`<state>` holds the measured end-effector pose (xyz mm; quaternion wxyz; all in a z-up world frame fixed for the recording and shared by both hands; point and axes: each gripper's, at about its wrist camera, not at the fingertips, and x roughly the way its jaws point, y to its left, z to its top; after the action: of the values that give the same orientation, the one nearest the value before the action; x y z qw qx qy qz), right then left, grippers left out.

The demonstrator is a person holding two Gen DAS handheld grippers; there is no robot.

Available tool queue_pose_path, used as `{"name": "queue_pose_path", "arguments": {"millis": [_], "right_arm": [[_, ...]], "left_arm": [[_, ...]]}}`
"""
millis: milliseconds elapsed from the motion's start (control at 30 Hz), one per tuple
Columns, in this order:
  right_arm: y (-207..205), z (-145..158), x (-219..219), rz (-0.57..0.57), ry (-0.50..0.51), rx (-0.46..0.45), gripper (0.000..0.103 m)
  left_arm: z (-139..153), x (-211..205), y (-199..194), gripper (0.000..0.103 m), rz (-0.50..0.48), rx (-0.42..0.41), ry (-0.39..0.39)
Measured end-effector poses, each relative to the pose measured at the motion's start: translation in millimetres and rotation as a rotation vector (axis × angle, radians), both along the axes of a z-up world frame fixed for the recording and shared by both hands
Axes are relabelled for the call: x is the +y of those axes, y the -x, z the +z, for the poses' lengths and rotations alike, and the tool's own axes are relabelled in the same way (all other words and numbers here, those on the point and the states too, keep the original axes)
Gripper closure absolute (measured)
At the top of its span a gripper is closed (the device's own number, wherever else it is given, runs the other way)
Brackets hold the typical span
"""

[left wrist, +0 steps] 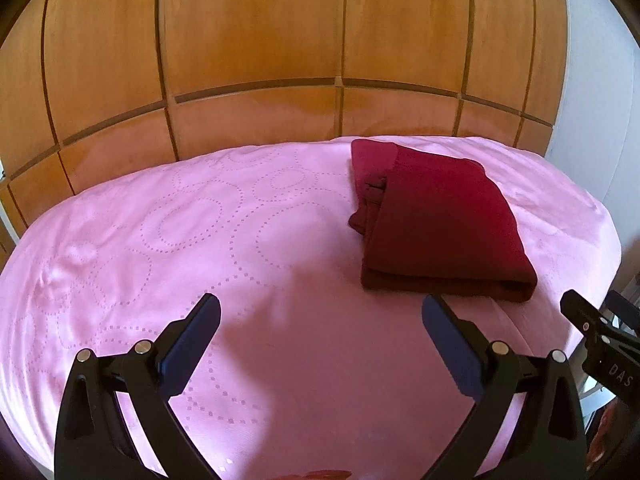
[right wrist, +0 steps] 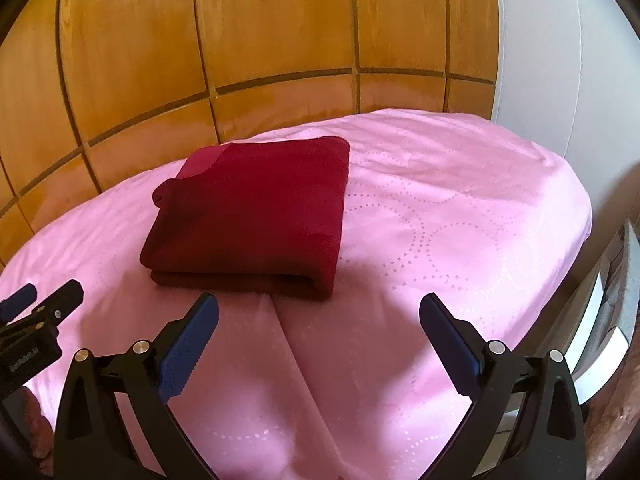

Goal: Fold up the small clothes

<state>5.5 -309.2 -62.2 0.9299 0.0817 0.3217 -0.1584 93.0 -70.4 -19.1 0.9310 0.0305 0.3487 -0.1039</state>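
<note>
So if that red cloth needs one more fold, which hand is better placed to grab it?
Probably the right gripper. The folded red cloth lies just beyond its open fingers, nearly centred. From the left gripper, also open, the cloth sits off to the right.

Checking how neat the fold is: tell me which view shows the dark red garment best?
The right wrist view: the dark red garment lies near the middle of the frame, its folded front edge and layers facing the camera. The left wrist view shows it off to the right and more from its side, revealing a bunched bit of fabric along its left edge.
</note>
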Motion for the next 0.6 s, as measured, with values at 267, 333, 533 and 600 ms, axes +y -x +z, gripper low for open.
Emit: {"name": "queue_pose_path", "arguments": {"millis": [267,333,533,600], "right_arm": [[3.1,2.1,0.8,-0.010,0.006,-0.004,0.004],[2.5,1.7,0.3,-0.006,0.004,-0.006,0.004],[3.3,0.9,0.2,-0.007,0.001,-0.002,0.004],[2.8,0.3,-0.5,-0.006,0.001,0.000,0.004]], "left_arm": [[1.6,1.3,-0.9,0.002,0.004,0.008,0.001],[1.6,1.7,-2.2,0.002,0.003,0.012,0.003],[0.6,0.5,-3.0,0.002,-0.005,0.016,0.000],[-0.4,0.6,-3.6,0.002,-0.006,0.023,0.003]]}}
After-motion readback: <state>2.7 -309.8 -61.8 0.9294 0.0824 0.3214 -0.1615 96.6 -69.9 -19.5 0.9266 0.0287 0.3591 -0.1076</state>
